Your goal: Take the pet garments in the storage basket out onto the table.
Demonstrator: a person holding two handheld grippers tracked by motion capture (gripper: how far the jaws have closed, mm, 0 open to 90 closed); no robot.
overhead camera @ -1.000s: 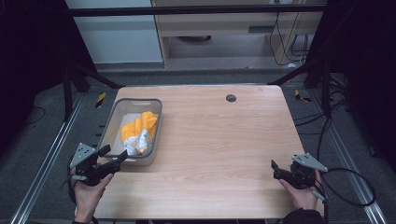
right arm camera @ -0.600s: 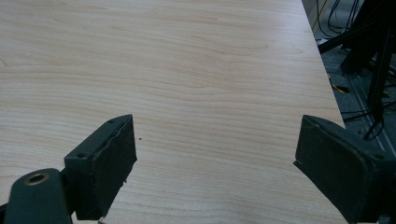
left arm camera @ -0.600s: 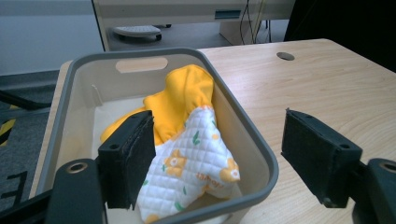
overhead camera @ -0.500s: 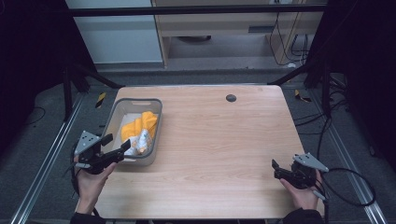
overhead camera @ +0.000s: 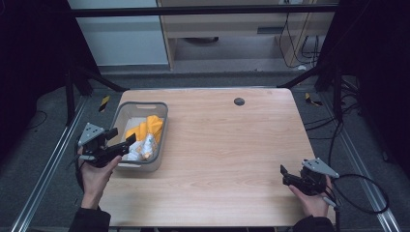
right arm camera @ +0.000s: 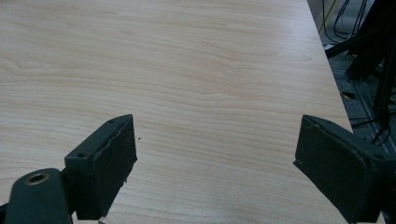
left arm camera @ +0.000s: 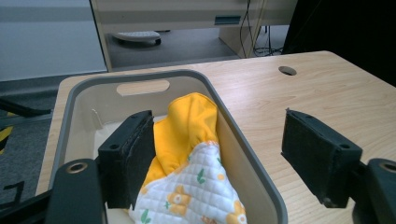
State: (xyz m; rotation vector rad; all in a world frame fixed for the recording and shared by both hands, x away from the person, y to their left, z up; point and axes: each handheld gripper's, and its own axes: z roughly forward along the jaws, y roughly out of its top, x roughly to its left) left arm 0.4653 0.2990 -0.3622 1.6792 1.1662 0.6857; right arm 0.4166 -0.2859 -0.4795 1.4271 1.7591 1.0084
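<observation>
Cloth (left arm camera: 187, 140) lies bunched inside the grey bin (overhead camera: 121, 113) at the table's left side, and we hold our left gripper (overhead camera: 122, 138) over the bin's near left corner, jaws spread wide and holding nothing. In the left gripper view one jaw hangs inside the bin just beside the cloth (we cannot tell whether it touches the fabric), while the other jaw sits outside the bin's right wall, above the tabletop; the wall runs between the two.

We see two parts to the cloth: a plain yellow-orange stretch, soft and creased, rising toward the bin's far end, and a white quilted part printed with small orange flowers and green leaves, lying nearer the gripper. A gathered seam joins them. In the high view the cloth (overhead camera: 144, 135) covers the middle and near part of the bin floor.

Our bin is smooth matte plastic, rectangular with rounded corners, a rolled rim and an oval handle slot (left arm camera: 143, 87) cut in its far wall. It stands on a pale wood-grain table (overhead camera: 232, 159) with a round dark hole (overhead camera: 239, 101) near the far edge.

Our right gripper (overhead camera: 285, 175) rests at the near right corner, well apart from the bin, its padded black jaws wide open over bare wood.
</observation>
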